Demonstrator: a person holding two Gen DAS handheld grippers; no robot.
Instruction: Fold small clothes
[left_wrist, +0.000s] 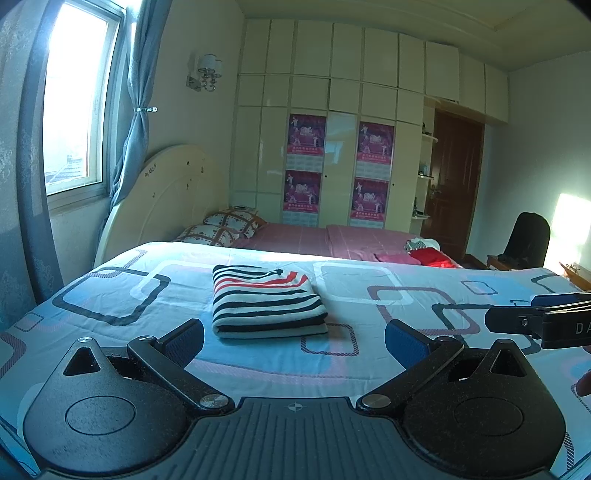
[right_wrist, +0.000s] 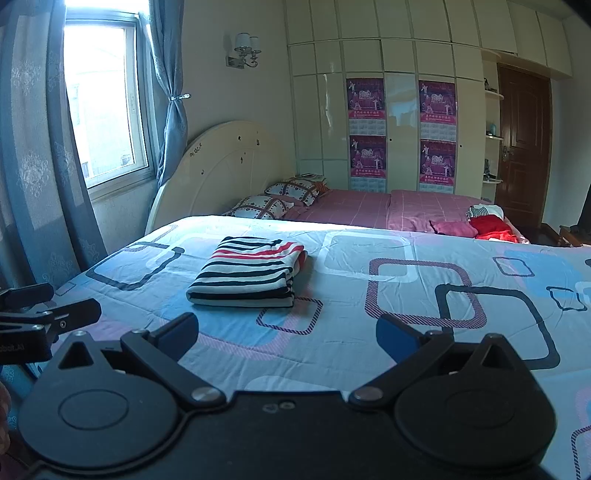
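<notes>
A striped garment (left_wrist: 267, 301) in black, white and red lies folded into a neat rectangle on the patterned bedspread (left_wrist: 369, 280). My left gripper (left_wrist: 294, 341) hovers just in front of it, open, with nothing between its blue pads. In the right wrist view the same folded garment (right_wrist: 247, 273) sits ahead and to the left. My right gripper (right_wrist: 287, 338) stands open and empty, a short way back from it. Each view shows the other gripper from the side at the frame's edge, the right one (left_wrist: 535, 321) and the left one (right_wrist: 40, 314).
Beyond the bedspread lies a pink-sheeted bed (right_wrist: 369, 210) with two pillows (right_wrist: 280, 197) and a pile of red and pink clothes (right_wrist: 480, 223). A wardrobe (right_wrist: 399, 110), a brown door (right_wrist: 522, 147), a dark chair (left_wrist: 526, 242), curtains and a window (right_wrist: 103, 107) surround it.
</notes>
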